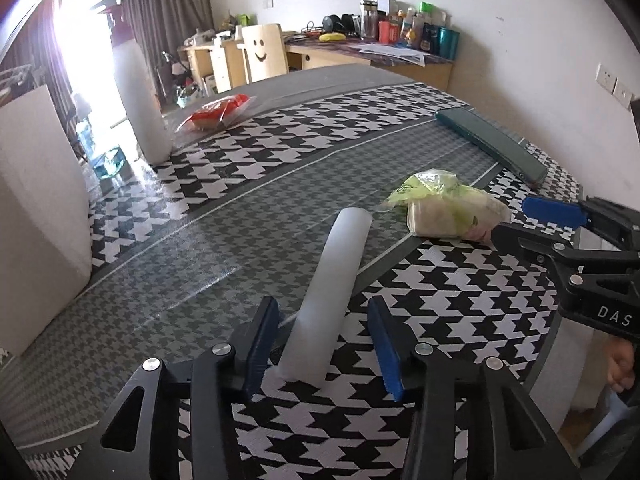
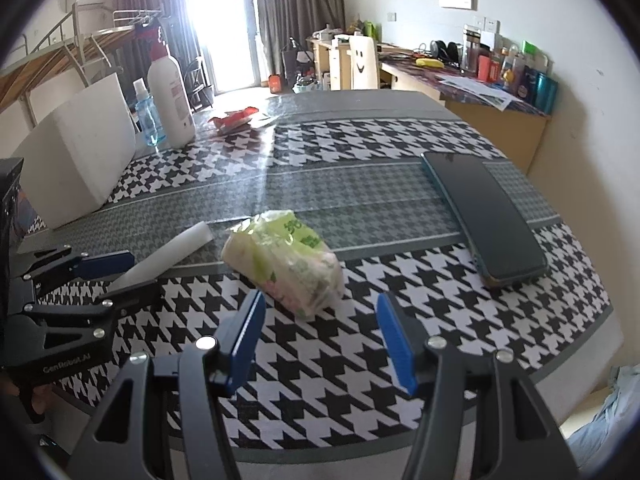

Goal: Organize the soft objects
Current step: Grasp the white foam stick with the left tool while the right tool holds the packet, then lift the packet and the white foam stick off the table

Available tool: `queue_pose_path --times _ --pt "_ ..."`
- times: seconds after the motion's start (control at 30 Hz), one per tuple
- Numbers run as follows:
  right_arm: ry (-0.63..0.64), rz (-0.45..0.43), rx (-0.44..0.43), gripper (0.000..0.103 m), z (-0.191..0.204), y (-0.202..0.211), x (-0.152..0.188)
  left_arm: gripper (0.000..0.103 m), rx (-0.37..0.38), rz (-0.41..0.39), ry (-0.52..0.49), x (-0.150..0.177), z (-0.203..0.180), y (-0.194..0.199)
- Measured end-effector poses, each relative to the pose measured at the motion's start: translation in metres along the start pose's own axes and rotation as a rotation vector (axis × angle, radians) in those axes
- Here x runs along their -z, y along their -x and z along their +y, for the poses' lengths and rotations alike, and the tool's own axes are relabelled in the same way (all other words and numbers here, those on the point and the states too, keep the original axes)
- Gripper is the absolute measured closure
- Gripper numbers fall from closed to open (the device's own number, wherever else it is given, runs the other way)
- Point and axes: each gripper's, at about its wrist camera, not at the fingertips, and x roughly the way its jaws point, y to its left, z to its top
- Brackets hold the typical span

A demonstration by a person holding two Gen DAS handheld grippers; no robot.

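My left tongs (image 1: 324, 344) are spread wide w/ the near end of the white foam tube (image 1: 332, 292) between the blue pads, not clamped. Right tongs (image 2: 320, 340) also wide, empty, just short of the tissue pack (image 2: 284, 260). The pack lies on the tabletop (image 2: 360, 148) right beside the tube's far end; phone (image 2: 484, 216) is to the pack's right, foam block (image 2: 76, 152) & lotion bottle (image 2: 170, 96) well left of it.

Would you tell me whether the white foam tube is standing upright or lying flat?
Lying flat: the white foam tube rests lengthwise on the tablecloth.
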Motion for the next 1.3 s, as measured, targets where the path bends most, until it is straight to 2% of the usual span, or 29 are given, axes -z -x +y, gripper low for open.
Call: queue_pose_path --times 0.07,0.13,0.23,0.43,0.53,0.87,1.07,1.3 --pt "0.028 0.003 -0.006 0.04 0.004 -0.003 -0.002 0.06 -0.003 0.002 0.005 -0.002 0.001 -0.001" --pt "0.051 0.008 -0.003 0.04 0.007 -0.006 -0.004 0.073 0.001 0.01 0.007 -0.003 0.001 -0.001" --pt "0.078 0.018 0.002 0.04 0.012 -0.011 -0.007 0.079 0.007 0.015 0.001 -0.003 0.0 0.0" --pt "0.101 0.028 -0.018 0.04 0.016 -0.016 -0.01 0.085 0.025 0.001 0.006 -0.003 0.003 0.002" --pt "0.115 0.032 -0.02 0.04 0.018 -0.017 -0.011 0.085 0.06 -0.009 0.009 -0.003 0.003 0.007" --pt "0.157 0.056 -0.028 0.04 0.028 -0.027 -0.014 0.085 0.06 -0.032 0.019 -0.003 0.008 0.014" --pt "0.205 0.023 -0.004 0.04 0.033 -0.019 -0.018 0.085 0.068 -0.029 0.038 -0.002 0.012 0.013" --pt "0.24 0.063 0.019 0.04 0.04 -0.035 -0.018 0.085 0.068 -0.037 0.037 -0.002 0.013 0.014"
